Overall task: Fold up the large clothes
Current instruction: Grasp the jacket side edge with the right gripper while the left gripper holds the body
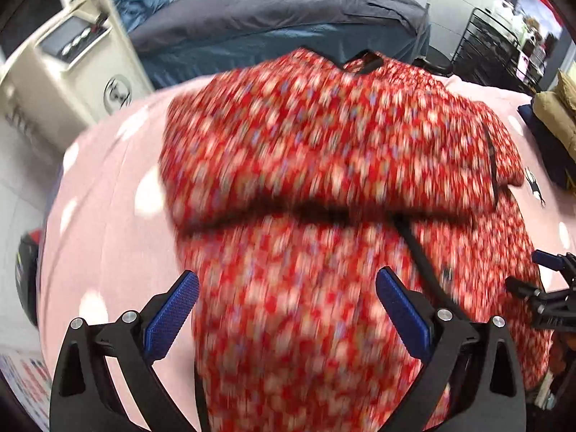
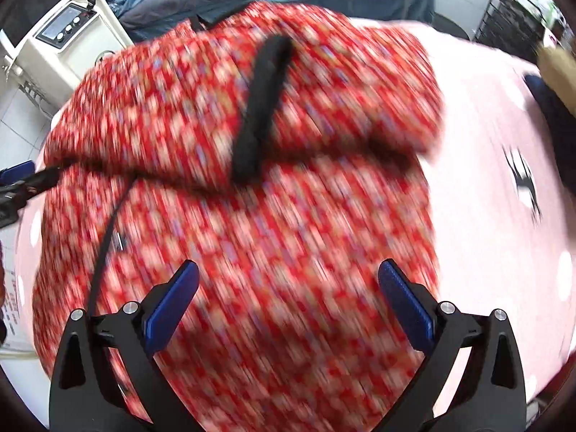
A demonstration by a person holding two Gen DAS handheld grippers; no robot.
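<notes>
A red floral garment [image 1: 324,165] with black trim lies on a pink sheet [image 1: 104,223]. Its far part is folded toward me over the near part, leaving a fold edge across the middle. It also fills the right wrist view [image 2: 252,216], where a black strap [image 2: 259,108] lies on the folded flap. My left gripper [image 1: 288,288] is open and empty above the near part of the garment. My right gripper [image 2: 288,284] is open and empty above the same cloth; it shows at the right edge of the left wrist view [image 1: 550,288]. Both views are motion-blurred.
A beige machine with a control panel [image 1: 72,82] stands at the far left. A bed with dark grey and blue covers [image 1: 280,21] lies behind. A black wire rack [image 1: 493,46] stands at the far right. Tan and navy clothes [image 1: 554,126] are piled at the right.
</notes>
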